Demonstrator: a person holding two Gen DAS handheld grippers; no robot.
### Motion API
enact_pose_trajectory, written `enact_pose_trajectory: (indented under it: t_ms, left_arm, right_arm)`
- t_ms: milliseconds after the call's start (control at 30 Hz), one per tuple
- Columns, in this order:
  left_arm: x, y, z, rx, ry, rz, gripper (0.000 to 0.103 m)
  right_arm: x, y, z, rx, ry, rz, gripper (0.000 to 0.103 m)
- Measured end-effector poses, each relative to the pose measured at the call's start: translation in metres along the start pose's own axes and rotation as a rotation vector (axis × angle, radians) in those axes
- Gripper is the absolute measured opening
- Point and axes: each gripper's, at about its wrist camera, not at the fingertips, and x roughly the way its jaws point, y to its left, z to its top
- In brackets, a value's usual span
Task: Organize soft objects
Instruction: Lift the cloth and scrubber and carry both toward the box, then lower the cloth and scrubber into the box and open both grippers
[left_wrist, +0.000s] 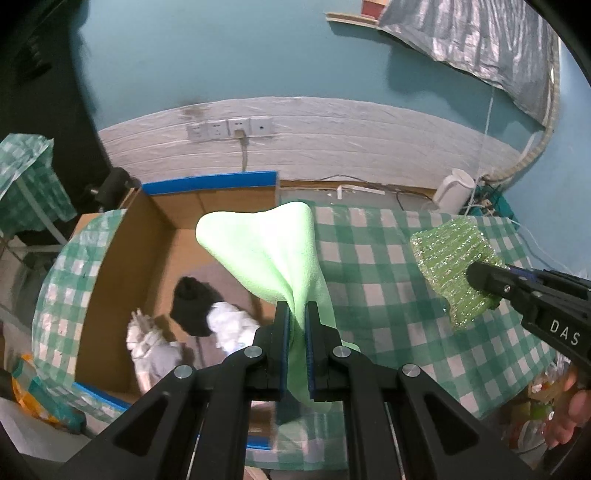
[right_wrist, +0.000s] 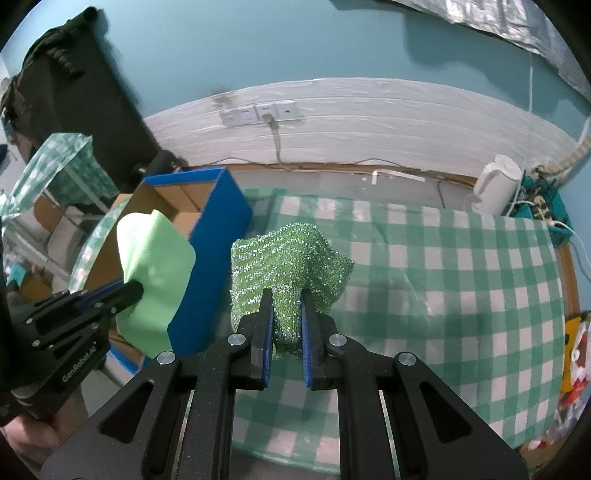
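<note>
The left gripper (left_wrist: 297, 314) was closed tight on a pale green cloth (left_wrist: 273, 251), pinching it near one bunched edge so the rest stood up and draped over the open cardboard box (left_wrist: 155, 240). The right gripper (right_wrist: 287, 306) was clamped on a sparkly green scrubbing cloth (right_wrist: 291, 258), held above the checked tablecloth (right_wrist: 443, 277), just beside the box's blue wall. Both cloths looked light, limp and easy to crush, so a firm pinch on a gathered fold seemed the safest hold; the knitted one could probably snag on a finger. Inside the box lay a black knitted hat (left_wrist: 192, 306) and some white fabric (left_wrist: 229, 321). The box wall stood between the right cloth and the inside. A white kettle (right_wrist: 496, 188) sat well apart by the wall.
</note>
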Motion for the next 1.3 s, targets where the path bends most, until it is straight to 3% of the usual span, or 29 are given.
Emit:
enact_pose_trajectory:
  t_ms: [533,867,1300]
  left_arm:
    - [-0.005,0.07,-0.006,-0.096,-0.012,0.069,0.008]
    - [0.014,0.112,-0.014,-0.16,0.023,0.128,0.008]
    - [0.033,0.148,-0.023,-0.236,0.072,0.126,0.008]
  right_arm:
    - [0.034,0.085,0.021,-0.109,0.036,0.076,0.011]
    - [0.06,0.125,0.024,-0.16,0.079,0.098,0.011]
    - [0.094,0.168,0.025,-0.214,0.129,0.123,0.014]
